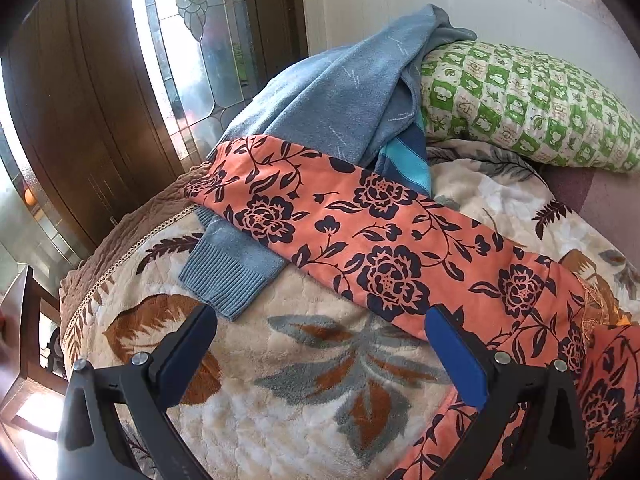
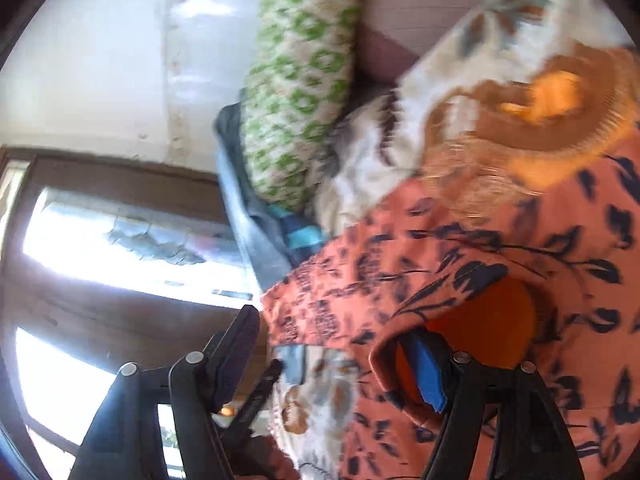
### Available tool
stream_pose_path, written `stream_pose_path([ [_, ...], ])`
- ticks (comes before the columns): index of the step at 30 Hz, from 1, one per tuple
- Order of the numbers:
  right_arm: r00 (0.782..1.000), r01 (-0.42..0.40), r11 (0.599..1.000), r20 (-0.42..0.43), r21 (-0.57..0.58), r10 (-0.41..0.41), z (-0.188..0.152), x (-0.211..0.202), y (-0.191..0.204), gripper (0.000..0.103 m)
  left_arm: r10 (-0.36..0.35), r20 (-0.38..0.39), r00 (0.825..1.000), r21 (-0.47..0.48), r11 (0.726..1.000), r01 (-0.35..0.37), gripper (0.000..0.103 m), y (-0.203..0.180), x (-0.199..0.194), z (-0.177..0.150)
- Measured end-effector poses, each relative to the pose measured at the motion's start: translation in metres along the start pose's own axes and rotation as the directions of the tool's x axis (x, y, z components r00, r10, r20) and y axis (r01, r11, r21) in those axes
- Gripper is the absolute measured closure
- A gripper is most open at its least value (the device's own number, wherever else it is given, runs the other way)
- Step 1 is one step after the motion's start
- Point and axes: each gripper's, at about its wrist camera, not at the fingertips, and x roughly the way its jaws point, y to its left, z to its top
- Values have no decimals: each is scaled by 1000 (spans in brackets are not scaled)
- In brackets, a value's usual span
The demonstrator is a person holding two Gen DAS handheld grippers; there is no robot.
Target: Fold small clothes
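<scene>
An orange garment with a dark floral print (image 1: 384, 248) lies spread across the bed as a long band, over a blue knit sweater (image 1: 328, 104) whose ribbed cuff (image 1: 228, 276) sticks out beneath it. My left gripper (image 1: 320, 344) is open and empty, just above the blanket at the garment's near edge. In the blurred right wrist view the same orange garment (image 2: 500, 248) fills the right side. My right gripper (image 2: 336, 348) is open, its right finger (image 2: 428, 376) tucked under a fold of the garment, its left finger clear of the cloth.
The bed carries a cream blanket with brown and grey leaves (image 1: 288, 380). A green-and-white checked pillow (image 1: 528, 100) lies at the back against a white wall. A dark wooden door with leaded glass (image 1: 192, 40) stands to the left of the bed.
</scene>
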Motion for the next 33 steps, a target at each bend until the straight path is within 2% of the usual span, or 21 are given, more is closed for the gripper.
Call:
stream_pose_path([
  [2,1000,17,992,-6,-126,-18,-4,0,30,28,-8,-2,1000,-31,999,7,0,7,0,1],
  [4,992,122,973,-6,-198,-125,-7,-6,34,27,-16,1,1000,-45,999,16,0,8,-1,0],
  [5,984,174,965,-7,-196,-179,-8,-11,26,27,-23,2,1000,-44,999,23,0,6,-2,0],
  [6,984,172,971,-25,-168,-178,-7,-15,15,26,-32,3,999,-39,999,32,0,3,-3,-1],
  [8,990,106,993,-92,-43,-110,-4,-19,-11,26,-47,-1,999,-9,999,47,0,-8,-6,-4],
  [9,990,112,994,-82,2,-111,-2,-22,-18,26,-46,-1,999,13,999,46,0,-14,-7,-5],
  [10,992,116,993,-60,14,-115,0,-23,-19,26,-40,4,999,34,999,40,0,-20,-9,-7],
  [13,996,72,997,-60,-9,-72,6,-22,-5,26,-43,30,999,70,997,40,0,-27,-14,-8],
  [14,993,109,993,-36,-45,-111,7,-26,3,26,-39,35,999,74,997,37,0,-27,-15,-7],
  [15,983,183,980,-5,-82,-184,9,-30,8,26,-33,38,999,71,997,31,0,-26,-15,-6],
  [16,963,271,958,14,-98,-271,10,-34,5,26,-32,37,999,64,997,30,0,-25,-14,-6],
  [18,918,397,917,-6,-30,-397,18,-37,-23,26,-46,25,999,54,998,45,0,-24,-12,-6],
  [20,896,445,890,-34,105,-444,20,-42,-70,26,-53,12,999,55,997,52,0,-25,-10,-7],
  [22,880,460,855,3,239,-475,17,-52,-114,28,-59,10,998,65,996,58,0,-26,-10,-9],
  [23,884,438,849,30,296,-467,14,-57,-130,32,-59,14,998,72,996,58,0,-26,-11,-9],
  [26,919,308,869,117,388,-377,9,-65,-151,37,-52,24,998,76,996,50,0,-24,-11,-8],
  [28,945,246,879,99,409,-311,10,-56,-149,40,-54,15,998,59,997,53,0,-19,-9,-6],
  [30,979,152,901,66,405,-195,8,-37,-133,40,-60,4,998,39,997,60,0,-15,-7,-4],
  [33,1000,15,951,15,310,-21,5,-2,-78,40,-50,1,999,31,998,50,0,-10,-6,-4],
])
